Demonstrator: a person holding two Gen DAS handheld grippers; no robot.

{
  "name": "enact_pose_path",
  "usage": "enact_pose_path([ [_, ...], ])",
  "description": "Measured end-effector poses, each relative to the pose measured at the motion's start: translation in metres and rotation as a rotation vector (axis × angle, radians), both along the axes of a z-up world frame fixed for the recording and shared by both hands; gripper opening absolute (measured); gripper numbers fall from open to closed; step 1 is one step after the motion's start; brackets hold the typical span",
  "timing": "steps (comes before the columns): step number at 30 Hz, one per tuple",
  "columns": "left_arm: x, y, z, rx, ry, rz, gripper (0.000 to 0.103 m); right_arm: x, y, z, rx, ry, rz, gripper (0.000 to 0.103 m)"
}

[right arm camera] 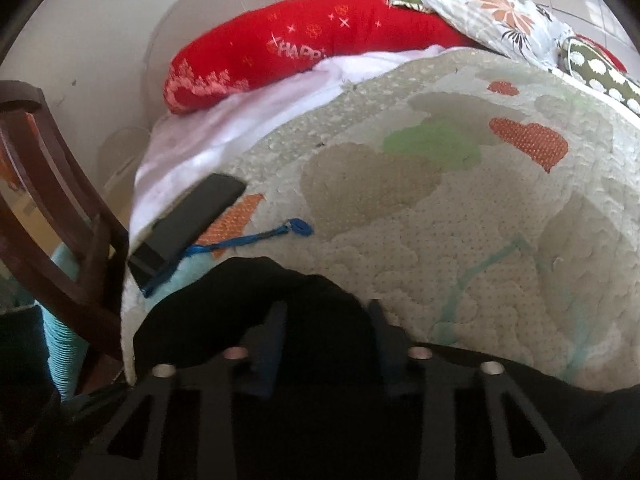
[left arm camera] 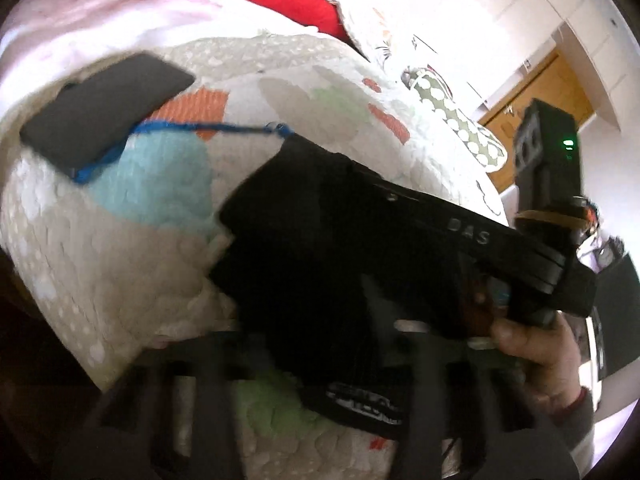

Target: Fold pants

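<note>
**Black pants bunched at the near edge of a quilted bed**

Bedroom scene: a bed (right arm camera: 460,240) under a pale quilt with orange, green and blue patches carries everything.

Nearest in the right wrist view, the right hand-held gripper (right arm camera: 326,344) has its two fingers (right arm camera: 270,344) set apart with the black pants (right arm camera: 256,304) bunched between them; the cloth fills the gap, but whether the fingers press on it cannot be told. The pants lie heaped at the bed's near edge, close to its near left corner.

In the left wrist view the left hand-held gripper (left arm camera: 304,368) is blurred at the bottom, and its fingers merge with the dark cloth, so its state cannot be told. Just ahead of it the pants (left arm camera: 320,248) hang as a dark fold, a printed waistband showing at their lower end. The right hand-held gripper (left arm camera: 520,256) crosses this view from the right, held by a hand (left arm camera: 548,356), and reaches into the cloth.

Farther along the left edge lies a phone (right arm camera: 188,224), flat and dark, with a blue cord (right arm camera: 256,238) running from under it across the quilt. Beside that edge stands a dark wooden chair (right arm camera: 60,184).

At the far end lie a white sheet (right arm camera: 240,120), a red pillow (right arm camera: 304,48) lettered "HAPP", a floral pillow (right arm camera: 492,12) and a green dotted cushion (right arm camera: 600,76). A wooden door (left arm camera: 540,92) shows beyond.
</note>
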State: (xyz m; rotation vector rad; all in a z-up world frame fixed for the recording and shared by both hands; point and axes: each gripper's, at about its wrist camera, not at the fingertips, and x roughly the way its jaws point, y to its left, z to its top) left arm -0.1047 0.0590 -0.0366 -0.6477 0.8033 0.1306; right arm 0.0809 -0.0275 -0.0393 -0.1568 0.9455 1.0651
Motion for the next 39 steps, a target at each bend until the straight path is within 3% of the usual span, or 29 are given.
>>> enact_pose_path([
  [3, 0.003, -0.015, 0.034, 0.084, -0.099, -0.056, 0.022, 0.000, -0.017, 0.023, 0.060, -0.016, -0.018, 0.011],
  [6, 0.007, -0.050, 0.078, 0.196, -0.228, -0.153, 0.022, -0.001, -0.057, 0.056, 0.161, -0.033, -0.088, 0.011],
  [8, 0.009, -0.086, 0.100, 0.284, -0.310, -0.246, 0.021, -0.001, -0.104, 0.080, 0.221, -0.054, -0.195, 0.015],
  [9, 0.011, -0.111, 0.108, 0.328, -0.340, -0.310, 0.021, -0.002, -0.127, 0.088, 0.237, -0.068, -0.249, 0.027],
  [10, 0.014, -0.128, 0.110, 0.354, -0.350, -0.357, 0.021, -0.004, -0.158, 0.097, 0.248, -0.086, -0.324, 0.048],
  [12, 0.021, -0.173, 0.104, 0.379, -0.358, -0.484, 0.021, -0.010, -0.208, 0.104, 0.268, -0.094, -0.431, 0.059],
  [13, 0.024, -0.191, 0.097, 0.387, -0.352, -0.535, 0.021, -0.013, -0.239, 0.103, 0.273, -0.088, -0.491, 0.059],
  [15, 0.032, -0.233, 0.071, 0.404, -0.284, -0.673, 0.021, -0.021, -0.286, 0.096, 0.249, -0.075, -0.598, 0.059],
  [18, 0.041, -0.266, 0.036, 0.434, -0.160, -0.764, 0.021, -0.035, -0.340, 0.077, 0.209, -0.032, -0.724, 0.060],
  [20, 0.039, -0.268, 0.031, 0.459, -0.146, -0.784, 0.021, -0.043, -0.359, 0.064, 0.202, 0.014, -0.768, 0.060],
  [22, 0.031, -0.256, 0.047, 0.437, -0.173, -0.788, 0.024, -0.053, -0.368, 0.052, 0.204, 0.057, -0.777, 0.061],
  [23, 0.026, -0.245, 0.059, 0.404, -0.198, -0.798, 0.035, -0.057, -0.368, 0.048, 0.213, 0.064, -0.770, 0.062],
  [24, 0.018, -0.233, 0.069, 0.366, -0.232, -0.802, 0.058, -0.061, -0.365, 0.045, 0.219, 0.069, -0.763, 0.064],
  [26, 0.007, -0.220, 0.087, 0.326, -0.301, -0.785, 0.084, -0.064, -0.356, 0.042, 0.234, 0.087, -0.727, 0.067],
  [29, 0.003, -0.198, 0.104, 0.308, -0.350, -0.773, 0.085, -0.072, -0.339, 0.036, 0.237, 0.112, -0.668, 0.068],
  [33, 0.009, -0.185, 0.100, 0.315, -0.325, -0.737, 0.085, -0.077, -0.328, 0.038, 0.235, 0.107, -0.657, 0.070],
  [39, 0.024, -0.156, 0.077, 0.324, -0.233, -0.639, 0.084, -0.073, -0.305, 0.039, 0.236, 0.126, -0.588, 0.082],
])
